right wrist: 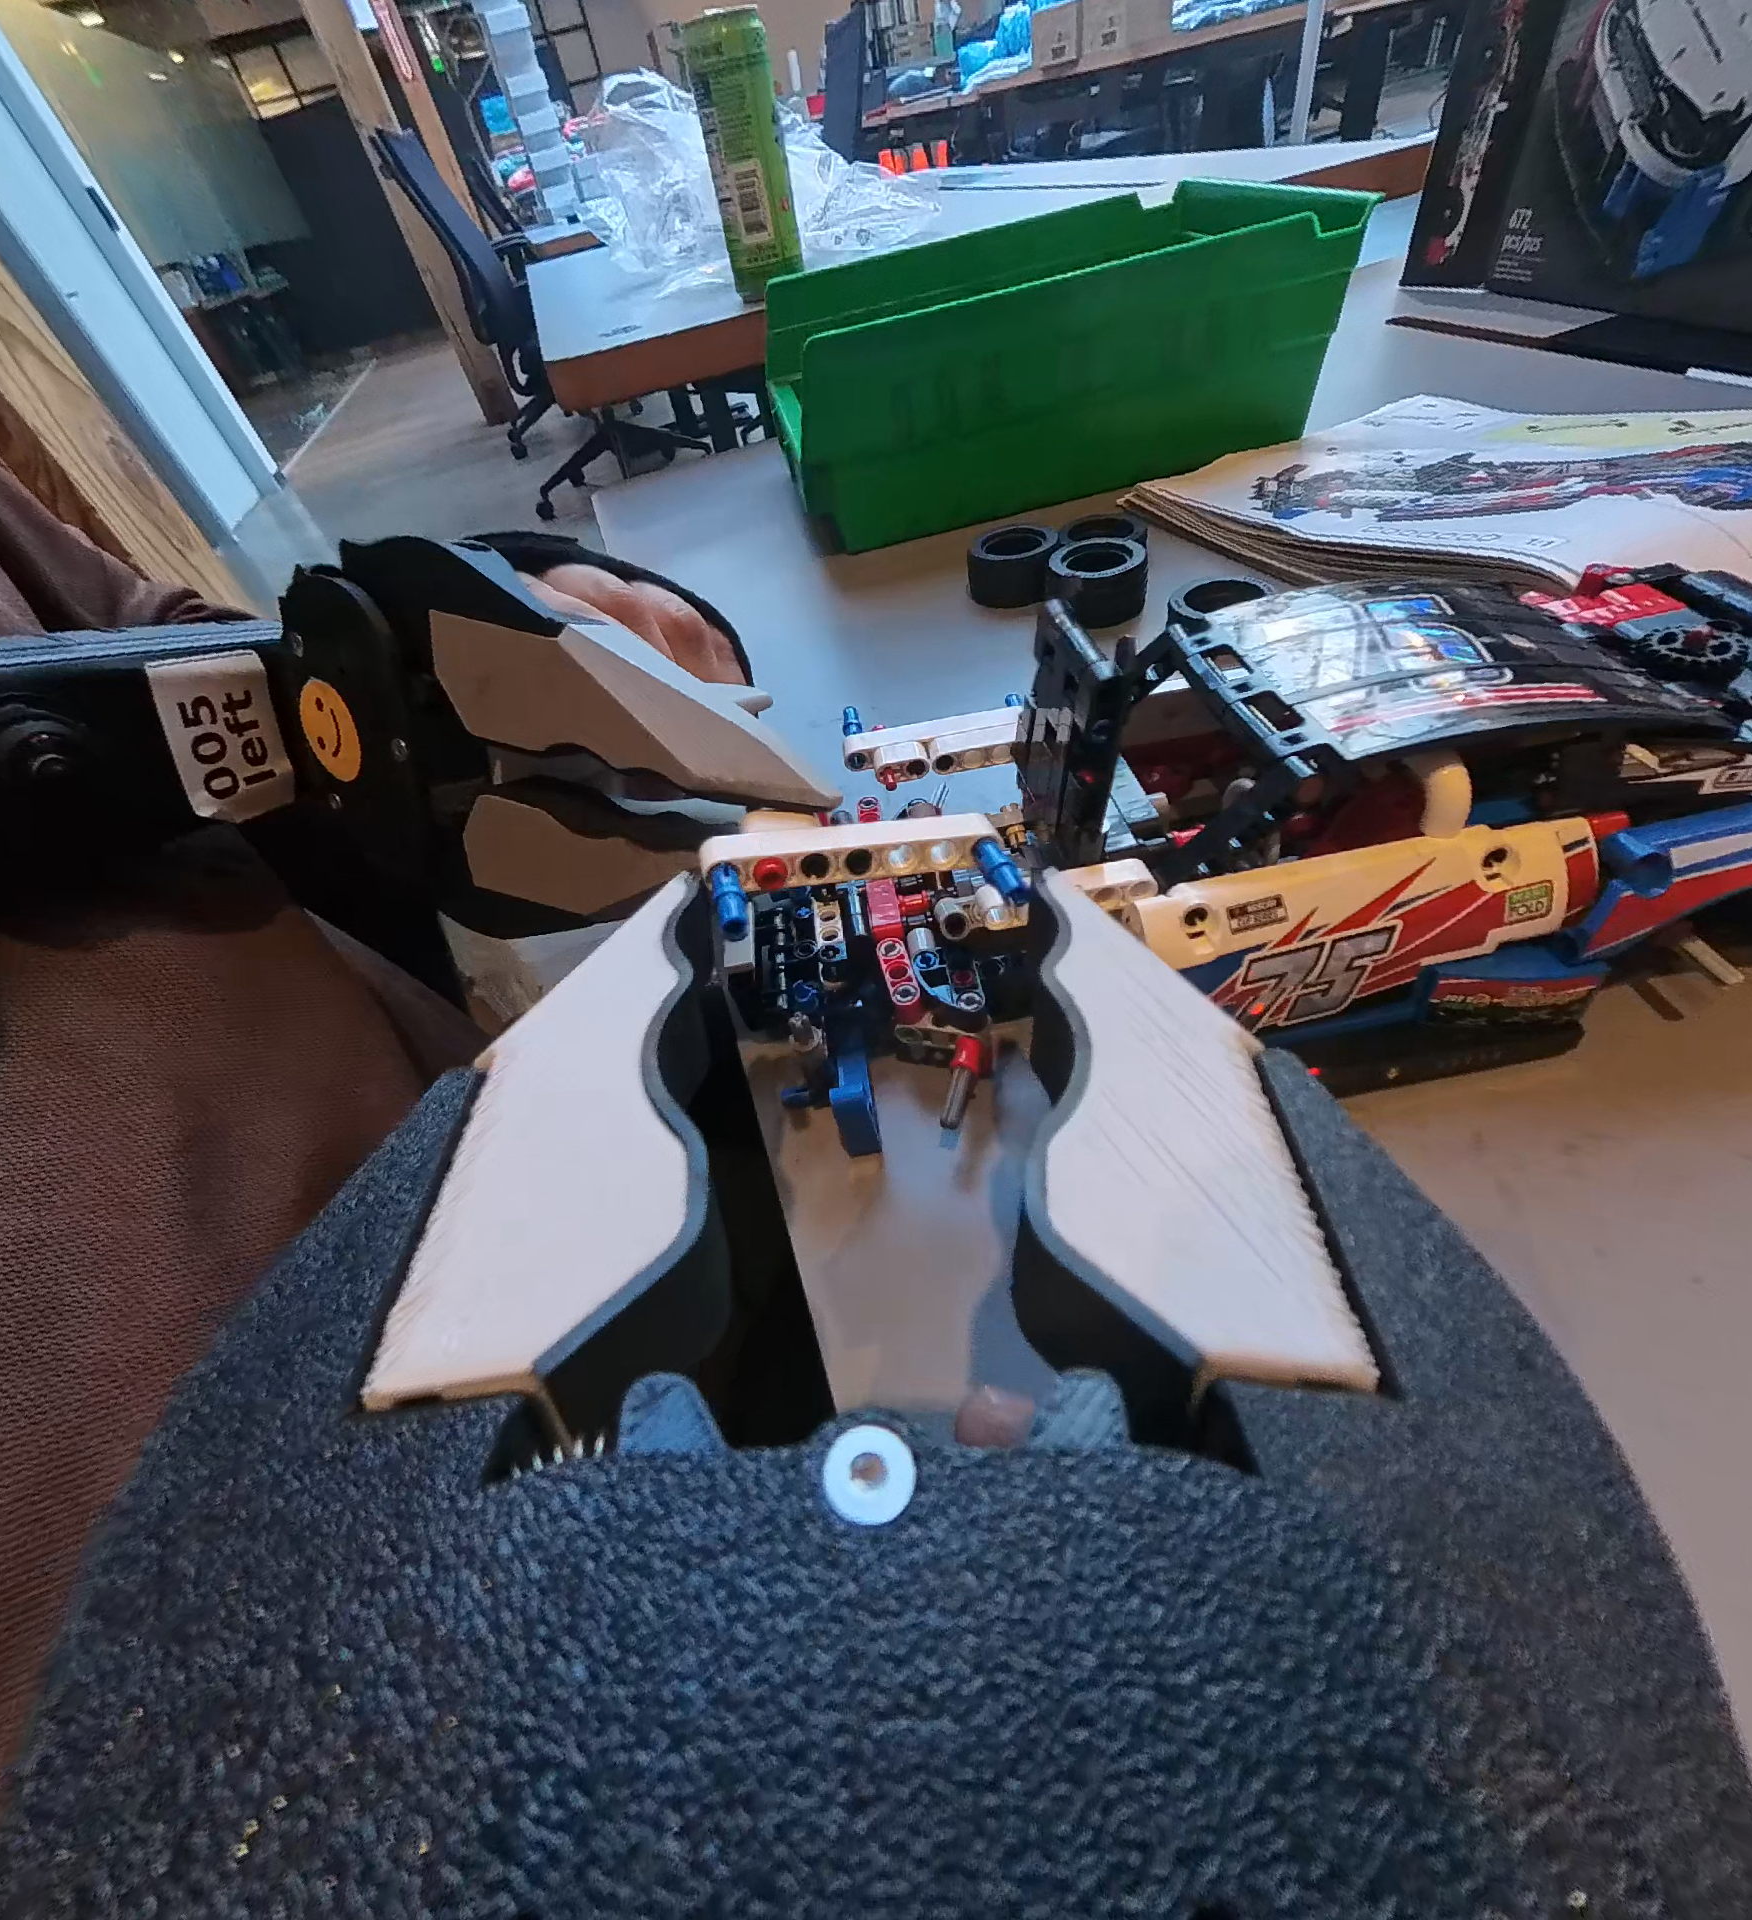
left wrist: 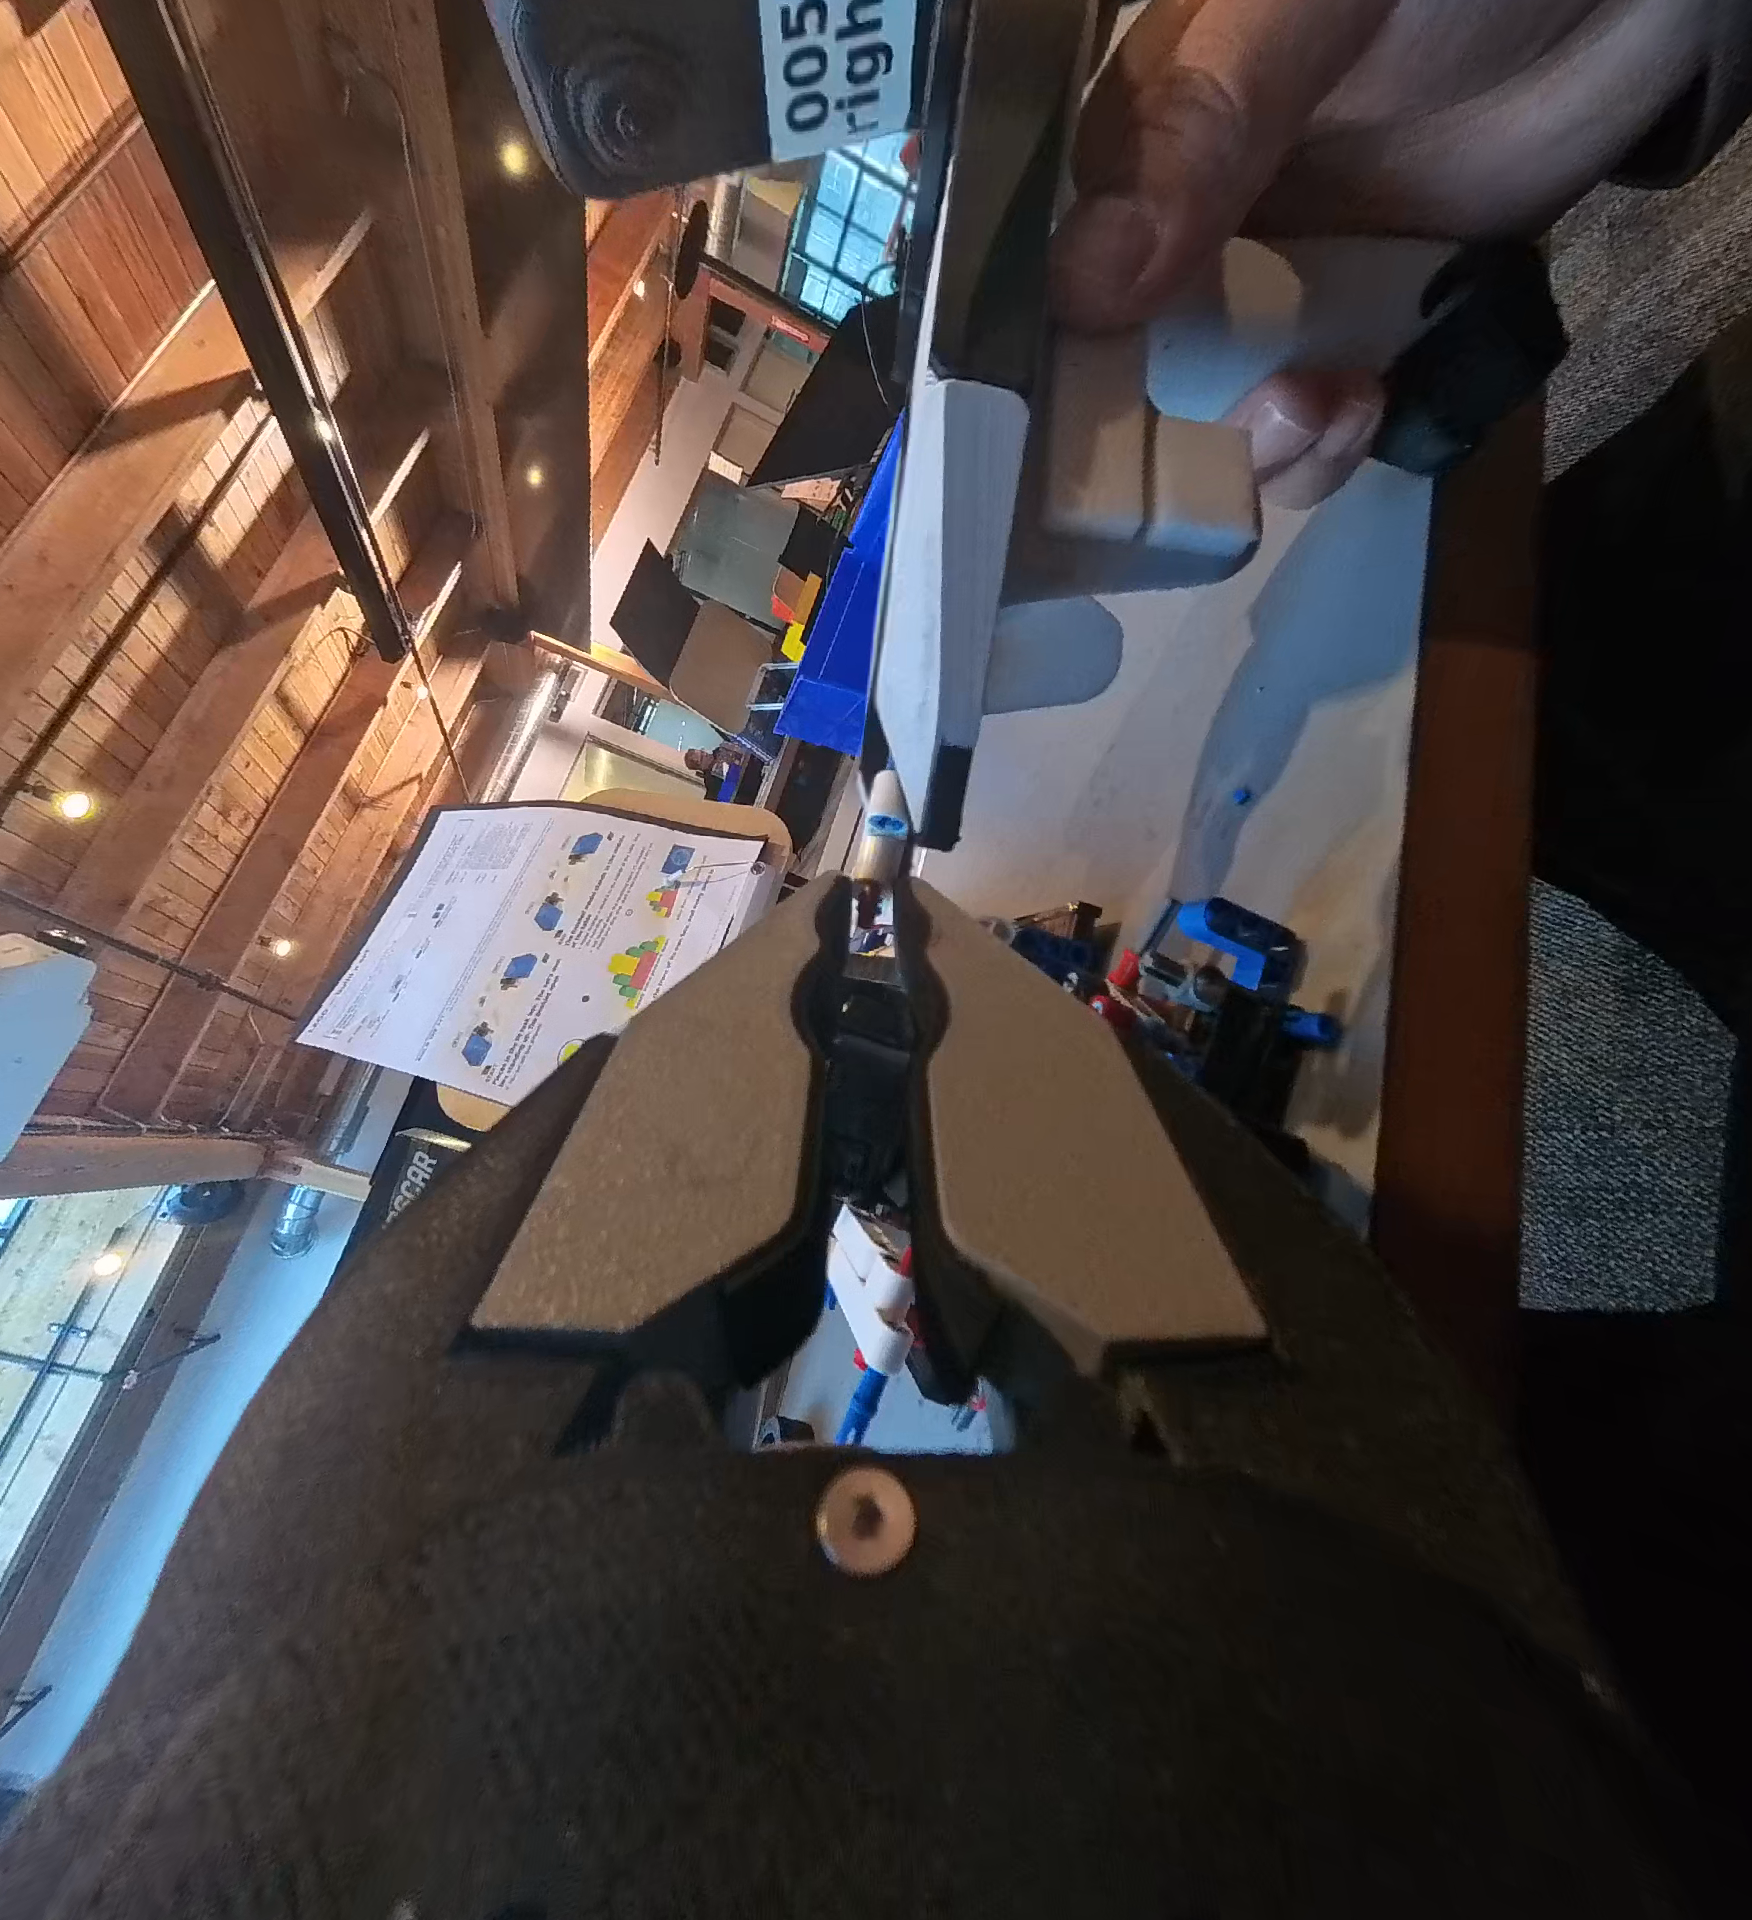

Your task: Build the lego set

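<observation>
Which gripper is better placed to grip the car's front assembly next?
Right, probably: the right gripper is open, straddling the front assembly below the white beam; the left gripper, tips together, sits at the beam's top edge.

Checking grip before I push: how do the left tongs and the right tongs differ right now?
The left tongs are closed to a tip, while the right tongs are spread wide. The left tongs come in from the side and meet the white beam at its top edge; the right tongs face the beam head-on, one finger toward each end. Whether the left tongs pinch a part is unclear. Both have pale fingers with black lining.
</observation>
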A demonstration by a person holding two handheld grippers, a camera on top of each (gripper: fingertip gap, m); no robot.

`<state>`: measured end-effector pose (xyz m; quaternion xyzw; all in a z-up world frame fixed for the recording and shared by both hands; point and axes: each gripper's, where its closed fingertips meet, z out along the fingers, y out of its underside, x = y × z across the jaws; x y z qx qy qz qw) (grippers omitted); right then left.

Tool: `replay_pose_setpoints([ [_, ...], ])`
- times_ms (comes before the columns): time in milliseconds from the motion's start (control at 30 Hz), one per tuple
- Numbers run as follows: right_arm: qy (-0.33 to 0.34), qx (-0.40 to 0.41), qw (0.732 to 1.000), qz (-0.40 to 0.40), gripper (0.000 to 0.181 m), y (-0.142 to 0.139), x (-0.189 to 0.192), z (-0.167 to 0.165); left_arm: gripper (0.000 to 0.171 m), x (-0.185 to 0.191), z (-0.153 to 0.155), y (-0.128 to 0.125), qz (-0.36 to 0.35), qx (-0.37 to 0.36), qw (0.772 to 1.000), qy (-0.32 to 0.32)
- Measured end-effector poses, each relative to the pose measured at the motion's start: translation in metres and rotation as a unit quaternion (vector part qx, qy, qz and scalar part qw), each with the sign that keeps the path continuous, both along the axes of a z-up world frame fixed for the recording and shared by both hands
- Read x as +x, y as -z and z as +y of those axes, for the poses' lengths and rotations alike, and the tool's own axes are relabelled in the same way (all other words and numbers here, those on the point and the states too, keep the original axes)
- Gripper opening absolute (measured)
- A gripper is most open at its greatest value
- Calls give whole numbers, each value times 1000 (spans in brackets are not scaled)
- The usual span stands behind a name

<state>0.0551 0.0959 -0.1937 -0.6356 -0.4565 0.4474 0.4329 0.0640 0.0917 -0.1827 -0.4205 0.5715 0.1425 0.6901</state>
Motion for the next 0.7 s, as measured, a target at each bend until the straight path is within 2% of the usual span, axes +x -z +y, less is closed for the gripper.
replay_pose_setpoints([
  [233,18,19,1000,7,58,-7,5,6,4,3,0,3,-15,-37,999,3],
  [300,25,9,1000,5,44,-5,8,10,3,2,2,2,-23,-41,999,3],
  [400,25,-1,1000,17,36,-8,12,12,1,0,4,0,-21,-33,999,-4],
  [700,11,2,1000,3,43,-4,12,8,0,0,4,1,-10,-19,1000,-5],
])
